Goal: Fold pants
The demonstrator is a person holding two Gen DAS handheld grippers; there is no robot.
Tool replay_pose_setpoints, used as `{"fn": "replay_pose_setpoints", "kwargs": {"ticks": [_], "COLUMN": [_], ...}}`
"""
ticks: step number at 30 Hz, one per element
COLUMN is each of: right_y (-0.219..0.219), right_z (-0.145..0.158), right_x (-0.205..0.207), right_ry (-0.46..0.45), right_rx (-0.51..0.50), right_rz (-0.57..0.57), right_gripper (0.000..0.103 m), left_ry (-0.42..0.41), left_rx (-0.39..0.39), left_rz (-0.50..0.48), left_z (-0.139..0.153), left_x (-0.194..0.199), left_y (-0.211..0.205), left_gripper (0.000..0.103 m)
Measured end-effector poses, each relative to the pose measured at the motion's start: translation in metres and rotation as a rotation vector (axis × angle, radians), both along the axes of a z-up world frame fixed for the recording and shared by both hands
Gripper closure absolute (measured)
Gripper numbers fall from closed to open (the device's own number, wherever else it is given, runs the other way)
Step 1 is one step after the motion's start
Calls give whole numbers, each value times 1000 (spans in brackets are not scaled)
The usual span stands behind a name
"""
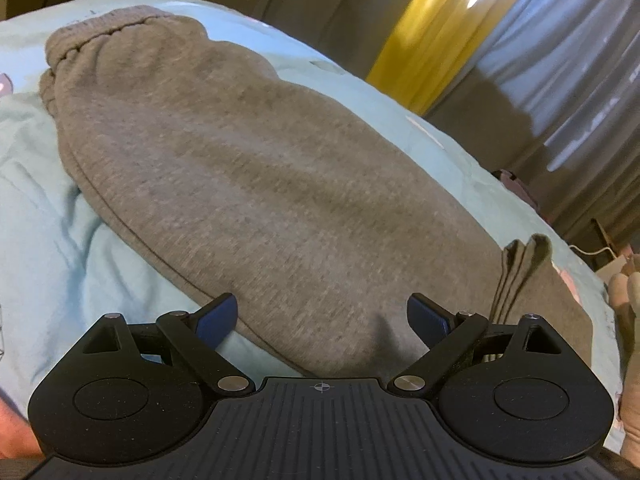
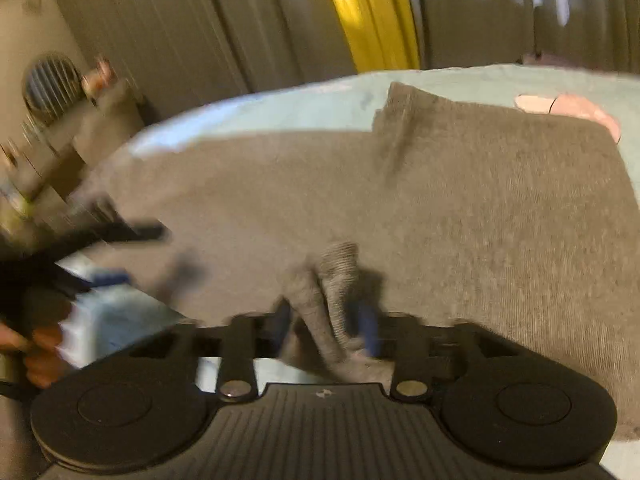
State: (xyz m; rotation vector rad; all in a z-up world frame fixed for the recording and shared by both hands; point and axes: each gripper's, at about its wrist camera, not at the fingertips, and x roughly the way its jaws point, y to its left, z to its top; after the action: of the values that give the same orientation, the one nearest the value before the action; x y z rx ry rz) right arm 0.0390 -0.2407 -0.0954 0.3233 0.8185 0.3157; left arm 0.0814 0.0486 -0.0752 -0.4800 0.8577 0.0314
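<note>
We see the grey pants [image 1: 256, 184] laid across the light blue sheet [image 1: 44, 240], waistband at upper left of the left wrist frame. Left gripper [image 1: 322, 314] has fingers spread apart over the cloth at bottom centre, gripping nothing. Right gripper [image 2: 326, 326], blurred, is clamped on a bunched fold of the pants at lower centre.

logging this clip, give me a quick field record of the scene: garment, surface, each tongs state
garment: grey sweatpants, laid flat, elastic waistband at far end
surface: light blue bedsheet
left tongs: open, over the near edge of the pants, gripping nothing
right tongs: shut on a bunched fold of the pants
background: yellow curtain
</note>
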Motion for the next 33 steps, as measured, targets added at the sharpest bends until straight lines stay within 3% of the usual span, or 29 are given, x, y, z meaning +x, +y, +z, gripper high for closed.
{"fn": "replay_pose_setpoints", "kwargs": {"ticks": [1, 3, 5, 7, 9, 10, 11, 12, 13, 18, 21, 24, 30, 32, 33], "right_y": [-15, -47, -84, -114, -132, -133, -129, -124, -119, -130, -140, -136, -131, -131, -132], "right_z": [7, 13, 5, -13, -15, -10, -5, -2, -3, -16, -23, -25, -25, -25, -24], "right_x": [-7, -23, -31, -37, -49, -49, -49, -47, -47, -38, -40, -48, -45, -41, -41], "right_ry": [-25, -67, -18, 117, 122, 133, 145, 157, 182, 205, 226, 233, 223, 213, 205], "right_rx": [77, 150, 192, 131, 168, 113, -4, -117, -185, 29, 106, 169, 181, 167, 160], "right_rz": [-34, -155, -293, -417, -485, -487, -492, -508, -537, -539, -565, -594, -578, -580, -586], "right_gripper": [30, 21, 20, 27, 29, 28, 24, 9, 4, 4, 4, 4, 4, 4, 4], "left_ry": [-1, -1, -4, 9, 23, 22, 21, 20, 18, 77, 193, 273, 305, 290, 277], "left_rx": [-1, -2, -4, -15, -30, -34, -42, -57, -76, -163, -172, -180, -268, -243, -194], "left_rz": [-9, -34, -72, -124, -190, -219, -255, -289, -316, -460, -495, -512, -526, -534, -548], "left_z": [0, 0, 0, 1, 5, 7, 11, 15, 19, 20, -1, -21, -39, -40, -39], "left_x": [1, 2, 2, 4, 6, 7, 9, 12, 16, 58, 88, 110, 132, 130, 130], "left_y": [-1, -4, -8, -14, -23, -28, -35, -44, -51, -97, -121, -137, -151, -159, -162], "left_gripper": [7, 7, 7, 7, 7, 7, 7, 7, 7, 8, 23, 31, 34, 48, 66]}}
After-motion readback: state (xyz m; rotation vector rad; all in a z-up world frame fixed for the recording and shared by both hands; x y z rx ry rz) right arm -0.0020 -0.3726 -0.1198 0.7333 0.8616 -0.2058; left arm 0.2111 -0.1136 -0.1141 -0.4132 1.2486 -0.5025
